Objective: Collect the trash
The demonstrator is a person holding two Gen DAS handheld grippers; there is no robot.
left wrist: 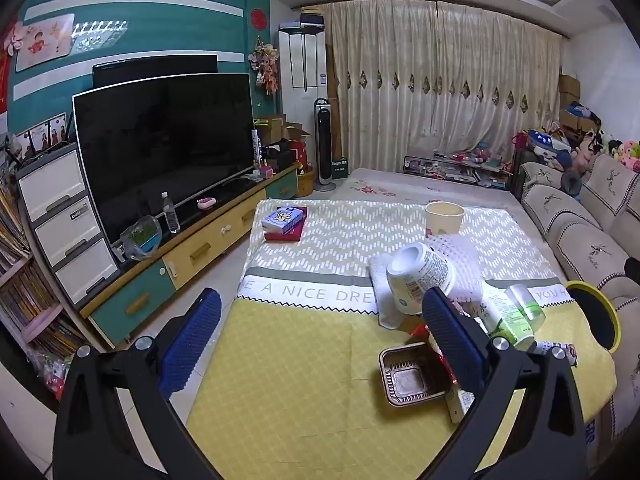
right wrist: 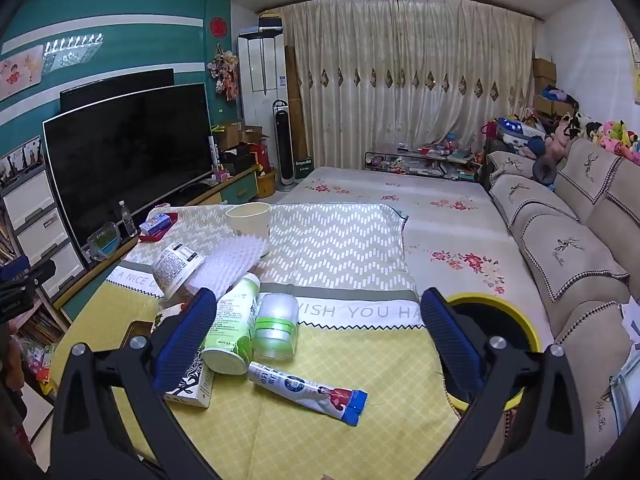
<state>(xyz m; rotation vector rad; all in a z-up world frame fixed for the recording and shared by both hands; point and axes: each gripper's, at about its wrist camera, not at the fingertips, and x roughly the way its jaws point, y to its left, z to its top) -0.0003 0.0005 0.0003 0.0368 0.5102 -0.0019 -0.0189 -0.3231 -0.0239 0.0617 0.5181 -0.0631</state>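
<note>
Yellow lattice-print cloth [right wrist: 320, 432], green-and-white bottle [right wrist: 234, 330], yellow-rimmed black bin [right wrist: 520, 320] — teal striped wall [left wrist: 132, 12], blue-padded jaws.

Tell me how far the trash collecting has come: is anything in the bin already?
Nothing looks done: the yellow-rimmed bin shows only a dark inside. Nothing is in hand: left gripper and right gripper are open and empty. Left on the cloth: green bottle, clear cap, snack stick wrapper, foil tray, tipped paper cup.
</note>
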